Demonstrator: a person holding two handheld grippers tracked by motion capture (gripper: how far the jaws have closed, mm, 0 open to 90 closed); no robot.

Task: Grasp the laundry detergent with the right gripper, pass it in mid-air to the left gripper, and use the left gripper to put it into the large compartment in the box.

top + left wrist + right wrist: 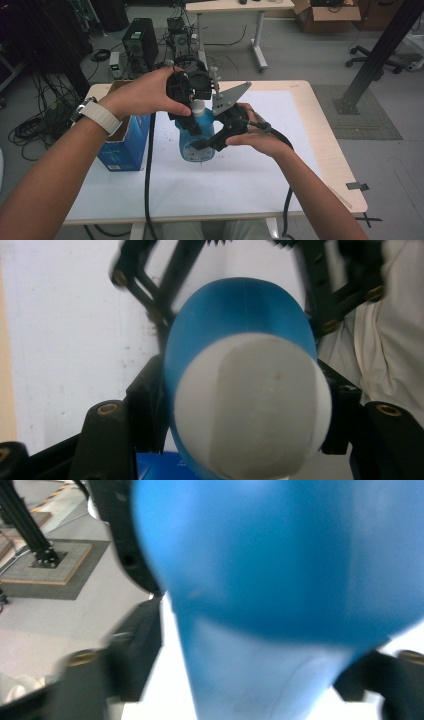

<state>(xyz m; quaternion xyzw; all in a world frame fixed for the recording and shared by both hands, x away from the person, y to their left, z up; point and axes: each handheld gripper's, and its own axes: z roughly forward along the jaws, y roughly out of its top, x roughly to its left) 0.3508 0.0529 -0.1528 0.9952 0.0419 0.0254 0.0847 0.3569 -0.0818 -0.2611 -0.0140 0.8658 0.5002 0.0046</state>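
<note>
Bottle: a blue plastic bottle [196, 137] with a white round cap [198, 106] stands upright on the white sheet [260, 165], near the middle of the table.
Cap: in the left gripper view the white round cap [252, 407] is very close and fills the space between the two black jaws.
Left gripper: the black left gripper [190, 92] comes down from above onto the top of the bottle. Its jaws are squeezed tight on the cap, one on each side, and both touch it.
Left hand: the left hand [145, 95] holds the gripper from the side. There is a white band on the wrist.
Right gripper: the black right gripper [207, 142] lies low and reaches in from the right, to the front of the bottle's blue body.
Right jaws: in the right gripper view the blue plastic bottle [280, 570] sits between the jaws, very close and blurry. The jaws stand partly apart. I cannot tell if they press on the bottle.
Right hand: the right hand [260, 135] holds this gripper from behind.
Box: a blue cardboard box [125, 142] stands on the table left of the bottle, near it but not touching.
Table: the light wooden table [325, 135] has the white sheet over most of its top.
Cables: one black cable [148, 165] hangs down from each gripper to the near edge.
</note>
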